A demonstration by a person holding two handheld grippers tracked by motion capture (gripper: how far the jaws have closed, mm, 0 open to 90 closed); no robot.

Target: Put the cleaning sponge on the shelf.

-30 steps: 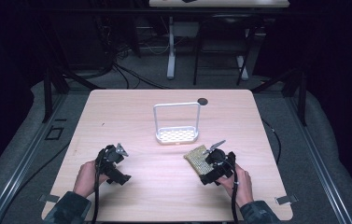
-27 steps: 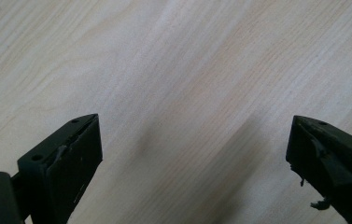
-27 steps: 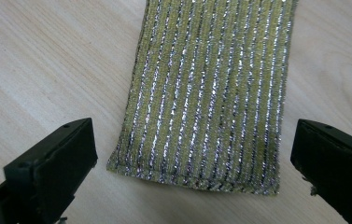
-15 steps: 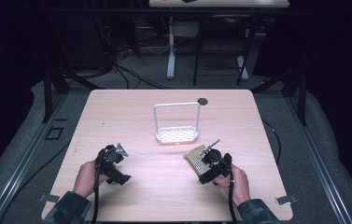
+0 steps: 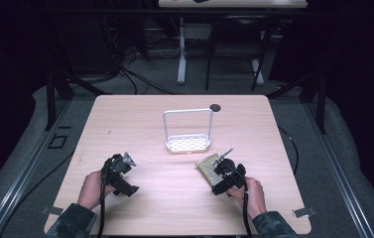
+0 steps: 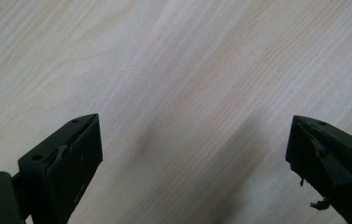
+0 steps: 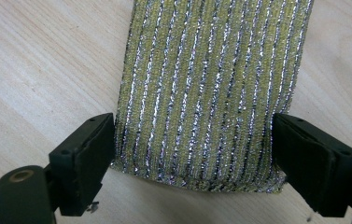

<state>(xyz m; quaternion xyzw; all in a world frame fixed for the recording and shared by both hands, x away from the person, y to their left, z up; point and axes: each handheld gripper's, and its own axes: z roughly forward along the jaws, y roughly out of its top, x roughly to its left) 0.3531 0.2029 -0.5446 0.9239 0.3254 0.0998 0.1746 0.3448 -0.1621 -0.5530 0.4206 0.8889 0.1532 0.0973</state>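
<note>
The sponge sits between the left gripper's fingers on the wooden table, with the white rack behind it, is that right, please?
Not quite: the sponge sits between the right gripper's fingers, as the right gripper view shows. Those fingers have just been closing around it. It does lie on the wooden table, with the white rack behind it.

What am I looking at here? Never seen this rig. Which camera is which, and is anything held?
No robot arm: a person at a wooden table holds a pair of hand-operated tongs in each hand. The high view looks down from above the person's side; the other two pictures come from cameras riding on each tool, looking along its two black jaws.

On the table lie a white perforated rack with a tall wire handle and a yellow-and-silver striped scrubbing sponge.

The left tongs are wide open over bare wood. The right tongs straddle the near end of the sponge; their jaws have just been closing and now sit at its two edges, though I cannot tell if they press yet. The sponge lies flat on the table.
</note>
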